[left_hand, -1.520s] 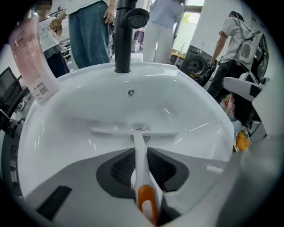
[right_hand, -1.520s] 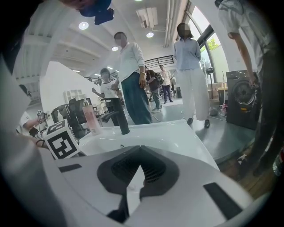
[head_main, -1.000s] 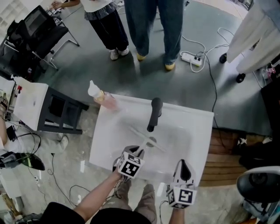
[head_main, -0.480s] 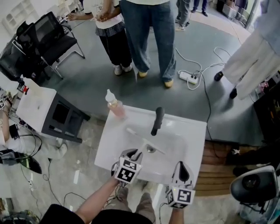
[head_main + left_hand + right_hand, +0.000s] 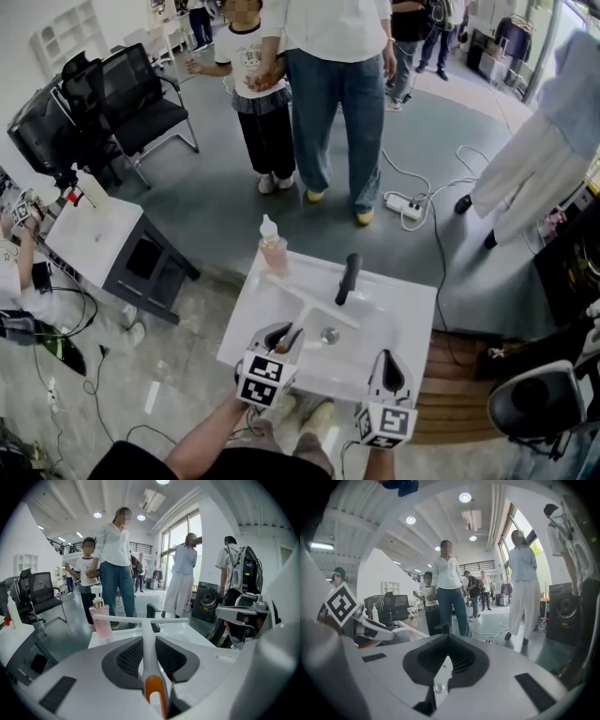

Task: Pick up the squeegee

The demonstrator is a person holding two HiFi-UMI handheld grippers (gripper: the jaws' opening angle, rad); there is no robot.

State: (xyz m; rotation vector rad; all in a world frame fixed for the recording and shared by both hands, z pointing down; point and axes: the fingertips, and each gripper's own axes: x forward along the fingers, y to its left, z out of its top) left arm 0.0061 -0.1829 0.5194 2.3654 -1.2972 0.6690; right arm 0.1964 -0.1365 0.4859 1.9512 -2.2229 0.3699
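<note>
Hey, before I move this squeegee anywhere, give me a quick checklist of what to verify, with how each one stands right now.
1. Grip: ok. The left claw is shut on the white handle of the squeegee.
2. Squeegee off the sink: ok. The blade hangs in the air above the basin.
3. Blade clear of the faucet and the soap bottle: cannot tell. They overlap the blade in the left gripper view.
4. Right claw free: ok. It is shut and empty.
5. Bystanders: ok. The people stand on the floor beyond the sink.
</note>
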